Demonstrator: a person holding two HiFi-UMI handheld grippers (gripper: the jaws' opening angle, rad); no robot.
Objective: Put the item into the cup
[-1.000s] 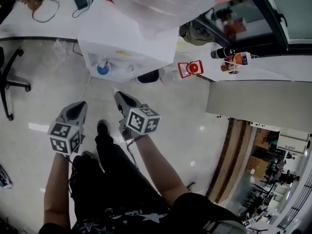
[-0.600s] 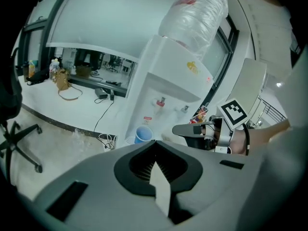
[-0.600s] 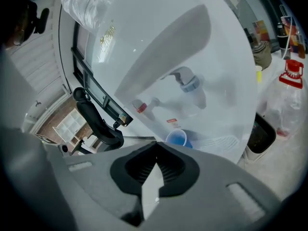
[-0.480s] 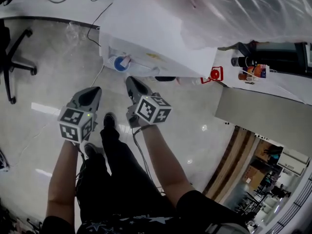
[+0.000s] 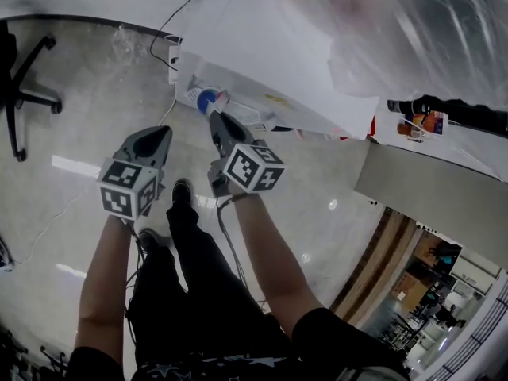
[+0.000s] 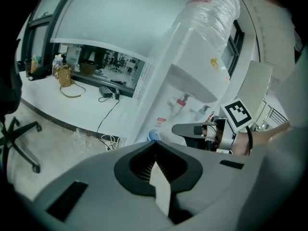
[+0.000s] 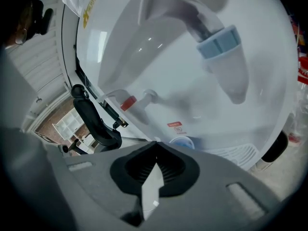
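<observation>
A blue cup (image 5: 205,100) stands in the recess of a white water dispenser (image 5: 262,46), under its taps. Its rim also shows in the left gripper view, cup (image 6: 153,135), and in the right gripper view, cup (image 7: 183,142). My right gripper (image 5: 216,119) points at the dispenser with its tip just short of the cup, jaws shut, nothing between them. My left gripper (image 5: 163,133) hangs beside it over the floor, further from the cup, jaws also shut and empty. In the left gripper view the right gripper (image 6: 179,128) shows side-on. I see no loose item.
The dispenser carries a large bottle wrapped in clear plastic (image 5: 413,30), with a red tap (image 7: 127,102) above the recess. An office chair (image 5: 20,94) stands at the left, cables (image 5: 171,22) run along the wall, and a grey cabinet (image 5: 429,181) is at the right.
The dispenser and cup have come closer in the head view. Both grippers have moved forward towards the dispenser, the right tip now near the cup. Their jaws have stayed shut.
</observation>
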